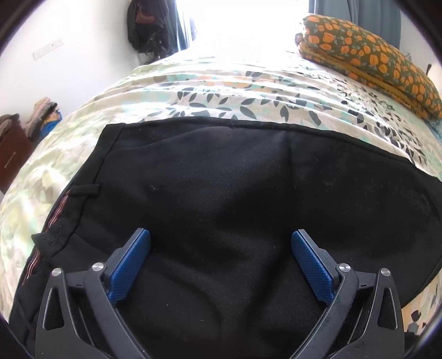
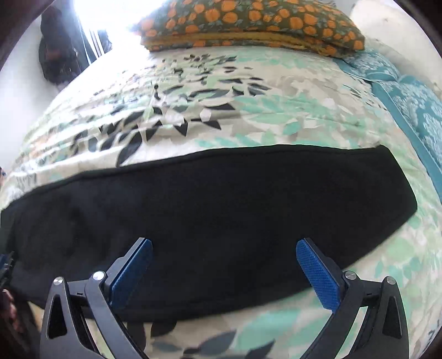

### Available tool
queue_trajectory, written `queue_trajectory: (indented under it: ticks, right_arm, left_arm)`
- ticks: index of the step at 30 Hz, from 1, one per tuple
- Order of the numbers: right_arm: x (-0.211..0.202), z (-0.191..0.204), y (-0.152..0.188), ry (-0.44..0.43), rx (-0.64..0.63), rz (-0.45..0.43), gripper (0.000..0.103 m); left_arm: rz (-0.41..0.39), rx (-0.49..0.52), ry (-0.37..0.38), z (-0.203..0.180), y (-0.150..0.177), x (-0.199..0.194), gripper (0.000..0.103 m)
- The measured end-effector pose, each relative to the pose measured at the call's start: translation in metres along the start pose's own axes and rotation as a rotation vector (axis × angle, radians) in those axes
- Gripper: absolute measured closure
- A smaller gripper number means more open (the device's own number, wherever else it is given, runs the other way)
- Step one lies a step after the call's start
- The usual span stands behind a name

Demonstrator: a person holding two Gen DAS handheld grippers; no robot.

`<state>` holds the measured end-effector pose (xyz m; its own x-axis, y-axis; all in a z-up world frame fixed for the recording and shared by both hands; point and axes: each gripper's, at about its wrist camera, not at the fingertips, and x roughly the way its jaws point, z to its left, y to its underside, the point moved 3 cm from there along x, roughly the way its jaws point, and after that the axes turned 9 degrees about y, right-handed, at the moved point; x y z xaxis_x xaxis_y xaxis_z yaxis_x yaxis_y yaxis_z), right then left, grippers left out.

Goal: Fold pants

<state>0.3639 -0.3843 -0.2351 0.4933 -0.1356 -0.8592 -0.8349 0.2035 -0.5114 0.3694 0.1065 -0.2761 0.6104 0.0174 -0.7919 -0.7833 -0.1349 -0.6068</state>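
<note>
A bed point(image 1: 193, 91) under a leaf-print cover fills the room's middle. Beyond its far edge a window point(image 1: 248, 19) blazes white, with dark curtains point(image 1: 182, 24) beside it. An orange-flowered folded blanket point(image 1: 367, 60) lies on the bed's far right. Left of the bed stand a white wall point(image 1: 83, 41) and a brown cabinet point(image 1: 12, 154).

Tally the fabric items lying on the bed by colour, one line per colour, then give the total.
Black: 1, the pants
Orange-flowered: 1, the folded cloth
Teal patterned: 1, the cloth at the bed's edge
Total: 3, all on the leaf-print bedspread
</note>
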Motion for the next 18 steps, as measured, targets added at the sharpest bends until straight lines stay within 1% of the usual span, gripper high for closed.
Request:
queue_trajectory:
  ticks: [2, 4, 5, 6, 7, 9, 10, 13, 15, 17, 18]
  right_arm:
    - [-0.041, -0.013, 0.025, -0.031, 0.018, -0.029, 0.0]
    - [-0.077, -0.023, 0.056, -0.062, 0.015, -0.043, 0.0]
    - [-0.094, -0.031, 0.076, -0.053, 0.017, -0.051, 0.0]
    - [-0.109, -0.04, 0.097, -0.028, 0.019, -0.059, 0.0]
    - [-0.12, -0.046, 0.119, 0.001, 0.017, -0.055, 0.0]
    - [-0.136, -0.057, 0.163, 0.059, 0.016, -0.018, 0.0]
    - [-0.141, -0.062, 0.182, 0.073, 0.023, 0.002, 0.0]
    - [-0.148, -0.068, 0.229, 0.089, 0.03, 0.045, 0.0]
    - [-0.15, -0.068, 0.247, 0.121, 0.005, 0.048, 0.0]
    - [-0.151, -0.067, 0.248, 0.127, -0.014, 0.002, 0.0]
    - [-0.149, -0.067, 0.246, 0.128, -0.028, -0.021, 0.0]
  left_arm:
    - [0.026, 0.001, -0.003, 0.0, -0.003, 0.0, 0.001]
    - [0.075, 0.021, -0.015, -0.003, -0.008, -0.006, 0.003]
    - [0.098, 0.037, -0.015, -0.006, -0.009, -0.014, 0.003]
    - [0.102, 0.049, 0.004, -0.01, -0.006, -0.026, 0.003]
    - [0.09, 0.063, 0.037, -0.016, -0.002, -0.042, 0.003]
    - [0.063, 0.11, 0.111, -0.031, 0.015, -0.078, 0.003]
    - [0.067, 0.14, 0.145, -0.038, 0.028, -0.094, 0.003]
    - [0.126, 0.228, 0.217, -0.058, 0.076, -0.126, 0.002]
    - [0.153, 0.283, 0.228, -0.07, 0.107, -0.136, 0.002]
    - [0.156, 0.325, 0.195, -0.077, 0.125, -0.137, 0.002]
    - [0.158, 0.319, 0.17, -0.078, 0.131, -0.134, 0.002]
